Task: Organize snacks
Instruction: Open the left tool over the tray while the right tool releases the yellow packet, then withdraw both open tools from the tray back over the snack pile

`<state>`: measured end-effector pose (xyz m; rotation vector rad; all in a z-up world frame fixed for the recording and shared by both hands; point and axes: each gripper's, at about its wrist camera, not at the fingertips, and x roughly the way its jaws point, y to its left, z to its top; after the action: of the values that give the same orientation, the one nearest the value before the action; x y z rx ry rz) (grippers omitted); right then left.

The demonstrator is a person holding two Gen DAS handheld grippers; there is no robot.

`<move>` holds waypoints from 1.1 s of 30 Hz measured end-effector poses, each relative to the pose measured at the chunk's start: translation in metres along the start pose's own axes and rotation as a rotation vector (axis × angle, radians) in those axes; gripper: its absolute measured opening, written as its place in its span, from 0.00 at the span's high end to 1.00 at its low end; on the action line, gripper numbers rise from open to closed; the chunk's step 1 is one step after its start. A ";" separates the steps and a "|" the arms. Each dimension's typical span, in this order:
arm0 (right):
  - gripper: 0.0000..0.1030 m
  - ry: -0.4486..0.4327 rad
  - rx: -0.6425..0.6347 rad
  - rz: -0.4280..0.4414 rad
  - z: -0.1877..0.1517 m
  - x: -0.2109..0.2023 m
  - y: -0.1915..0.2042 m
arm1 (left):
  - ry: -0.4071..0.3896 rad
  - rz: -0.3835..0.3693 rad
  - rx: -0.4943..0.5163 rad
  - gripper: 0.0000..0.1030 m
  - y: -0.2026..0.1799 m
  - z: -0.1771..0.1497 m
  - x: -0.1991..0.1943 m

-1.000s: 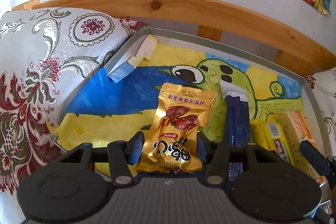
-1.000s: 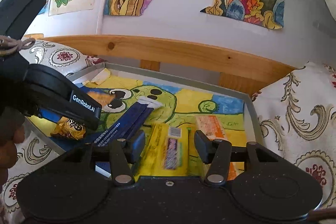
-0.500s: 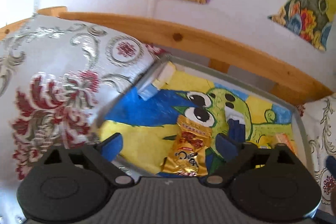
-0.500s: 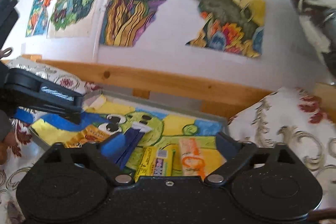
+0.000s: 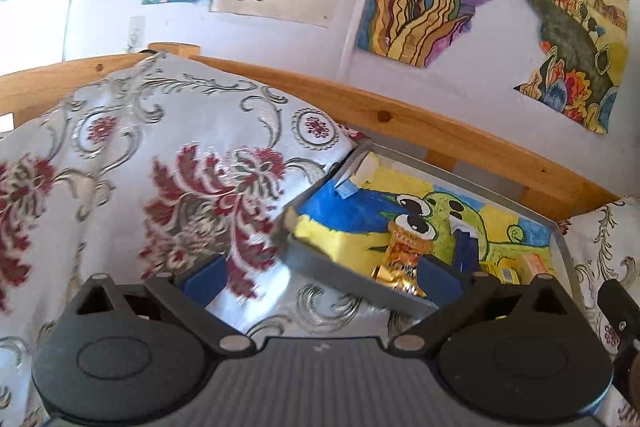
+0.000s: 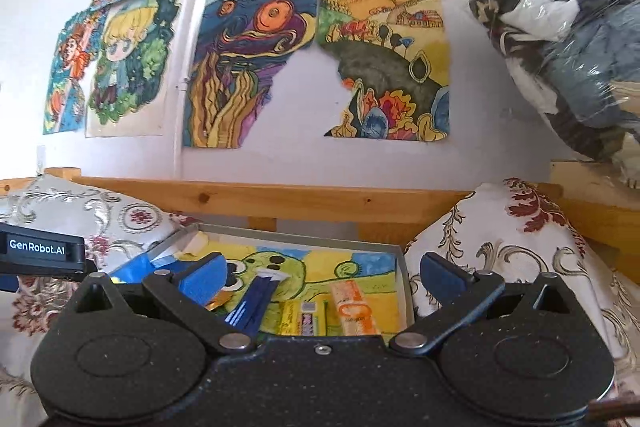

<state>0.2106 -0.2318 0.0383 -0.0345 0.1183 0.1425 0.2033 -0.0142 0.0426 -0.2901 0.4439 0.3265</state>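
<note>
A grey tray (image 5: 352,283) lined with a painted frog picture rests between two cushions. In it lie a gold snack packet (image 5: 400,263), a dark blue packet (image 5: 466,251), a yellow packet (image 5: 506,273) and an orange packet (image 5: 534,263). My left gripper (image 5: 320,279) hangs open above the tray's near left corner, holding nothing. The right wrist view shows the tray (image 6: 300,229), the blue packet (image 6: 256,303), yellow packet (image 6: 298,319) and orange packet (image 6: 354,311) side by side. My right gripper (image 6: 324,273) is wide open and raised in front of the tray, with nothing held.
Floral cushions (image 5: 160,167) (image 6: 500,251) flank the tray on both sides. A wooden rail (image 6: 280,199) runs behind it under a wall of drawings. A plastic-wrapped bundle (image 6: 568,27) hangs at the upper right. The left gripper's body (image 6: 40,251) shows at the left edge.
Both grippers opened wide and drew back and up from the tray. The left one let go of the gold packet, which now lies in the tray.
</note>
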 end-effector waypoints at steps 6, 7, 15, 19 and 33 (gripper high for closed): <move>0.01 -0.011 -0.036 0.020 -0.006 -0.036 0.010 | -0.019 -0.003 0.007 0.01 0.013 -0.016 -0.031; 0.01 -0.011 -0.040 0.023 -0.007 -0.041 0.011 | -0.017 -0.006 0.011 0.01 0.016 -0.019 -0.035; 0.01 0.005 -0.052 0.020 -0.017 -0.080 0.013 | -0.011 -0.020 0.054 0.01 0.031 -0.037 -0.062; 0.01 0.022 -0.056 0.018 -0.021 -0.096 0.014 | -0.015 -0.020 0.055 0.01 0.039 -0.045 -0.072; 0.01 0.168 -0.036 0.020 -0.040 -0.134 0.019 | 0.048 -0.031 0.160 0.01 0.058 -0.078 -0.090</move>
<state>0.0712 -0.2330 0.0143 -0.0808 0.2836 0.1619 0.0767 -0.0103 0.0048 -0.1489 0.5097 0.2525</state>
